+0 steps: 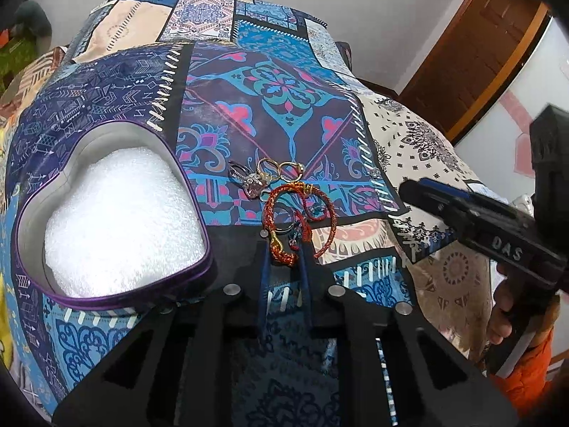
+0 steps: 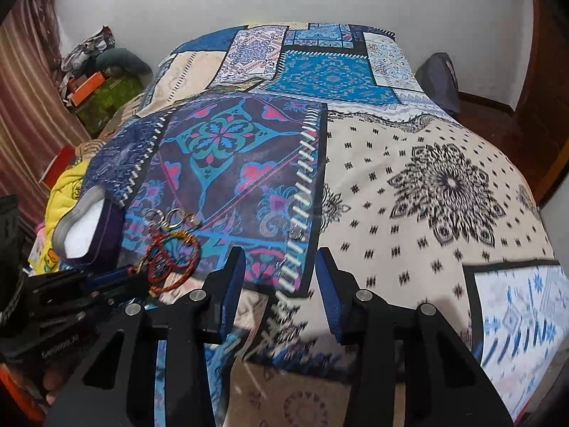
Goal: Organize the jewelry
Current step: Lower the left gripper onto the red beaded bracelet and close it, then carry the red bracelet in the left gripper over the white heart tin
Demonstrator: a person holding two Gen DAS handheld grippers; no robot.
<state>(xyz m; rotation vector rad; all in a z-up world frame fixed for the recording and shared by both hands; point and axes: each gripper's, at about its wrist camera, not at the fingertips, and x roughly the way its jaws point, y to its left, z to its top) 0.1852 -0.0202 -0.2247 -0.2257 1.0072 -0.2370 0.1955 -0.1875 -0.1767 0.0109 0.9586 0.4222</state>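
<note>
A purple heart-shaped tin [image 1: 117, 277] lined with white foam [image 1: 121, 220] lies open on the patchwork bedspread [image 1: 277, 106]. Right of it lie several rings [image 1: 263, 174] and red-orange braided bracelets [image 1: 302, 213]. My left gripper [image 1: 284, 249] has its blue fingers narrowly apart around the near end of a braided bracelet; I cannot tell if they press it. My right gripper [image 2: 281, 259] is open and empty over the bedspread, right of the jewelry. It also shows in the left wrist view [image 1: 462, 210]. The bracelets [image 2: 174, 259], the rings [image 2: 170, 217] and the tin [image 2: 89, 231] show at left.
The bed fills both views. Clutter and a yellow cloth [image 2: 67, 195] lie beside its left edge, with a striped curtain [image 2: 28, 106] behind. A dark bag [image 2: 441, 78] and a wooden door [image 1: 480, 46] are at the right.
</note>
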